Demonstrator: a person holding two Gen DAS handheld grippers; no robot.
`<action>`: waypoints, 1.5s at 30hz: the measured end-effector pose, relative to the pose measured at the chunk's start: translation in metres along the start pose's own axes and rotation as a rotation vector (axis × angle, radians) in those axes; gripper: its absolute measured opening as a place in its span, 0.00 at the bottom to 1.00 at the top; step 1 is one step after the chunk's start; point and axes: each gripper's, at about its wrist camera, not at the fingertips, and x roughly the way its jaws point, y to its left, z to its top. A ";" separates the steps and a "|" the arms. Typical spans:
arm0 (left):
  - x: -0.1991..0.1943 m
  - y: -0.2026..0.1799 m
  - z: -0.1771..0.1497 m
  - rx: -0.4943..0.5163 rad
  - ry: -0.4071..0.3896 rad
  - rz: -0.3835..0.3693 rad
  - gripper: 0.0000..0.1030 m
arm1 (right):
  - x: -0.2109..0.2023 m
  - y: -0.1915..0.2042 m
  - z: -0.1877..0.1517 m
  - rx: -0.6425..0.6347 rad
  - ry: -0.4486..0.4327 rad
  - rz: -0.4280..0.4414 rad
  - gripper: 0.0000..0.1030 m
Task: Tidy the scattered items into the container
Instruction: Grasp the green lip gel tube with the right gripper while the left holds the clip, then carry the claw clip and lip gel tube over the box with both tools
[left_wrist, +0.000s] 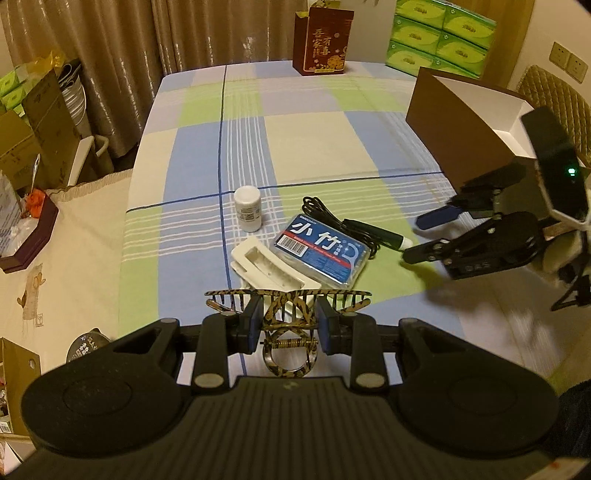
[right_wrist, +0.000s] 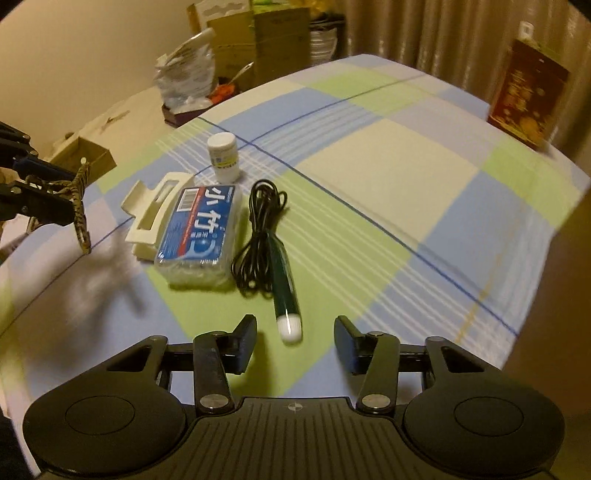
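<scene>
Clamped between the blue pads of the left gripper (left_wrist: 287, 323) is a tortoiseshell hair clip (left_wrist: 288, 317), gripped at its hinge with the toothed span crossing in front of the fingers. In the right wrist view the same clip (right_wrist: 79, 203) hangs in that gripper (right_wrist: 55, 192) above the near left part of the table, clear of the cloth.

Just beyond it on the checked tablecloth (left_wrist: 303, 136) lies a white clip (left_wrist: 271, 271), touching a blue packet (left_wrist: 321, 251) with large white characters. A black cable (left_wrist: 332, 218), coiled loosely, lies against the packet's far side and runs into a dark pen-like probe (left_wrist: 373, 232) with a white tip. A small white bottle (left_wrist: 247, 208) stands upright just left of the coil, close to the packet's far corner.

The right gripper (right_wrist: 295, 339) hovers low over the cloth with its fingers spread wide and nothing between them; the probe's white tip (right_wrist: 290, 326) lies on the cloth between the two fingers, touching neither. From the left wrist view this gripper (left_wrist: 424, 236) sits at the right edge of the table, its fingers apart and aimed at the probe.

Behind it, near the table's right edge, is an open brown box (left_wrist: 454, 133) with a white inside. A dark red gift box (left_wrist: 321, 44) stands at the far edge.
</scene>
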 end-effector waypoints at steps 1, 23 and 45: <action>0.001 0.000 0.001 -0.002 0.001 -0.001 0.25 | 0.002 0.000 0.001 -0.012 0.002 0.003 0.30; 0.010 -0.009 0.006 0.013 0.012 -0.030 0.25 | -0.036 0.002 -0.035 0.130 0.046 -0.024 0.32; 0.010 -0.033 0.010 0.050 0.000 -0.051 0.25 | -0.060 0.008 -0.051 0.163 0.059 -0.057 0.13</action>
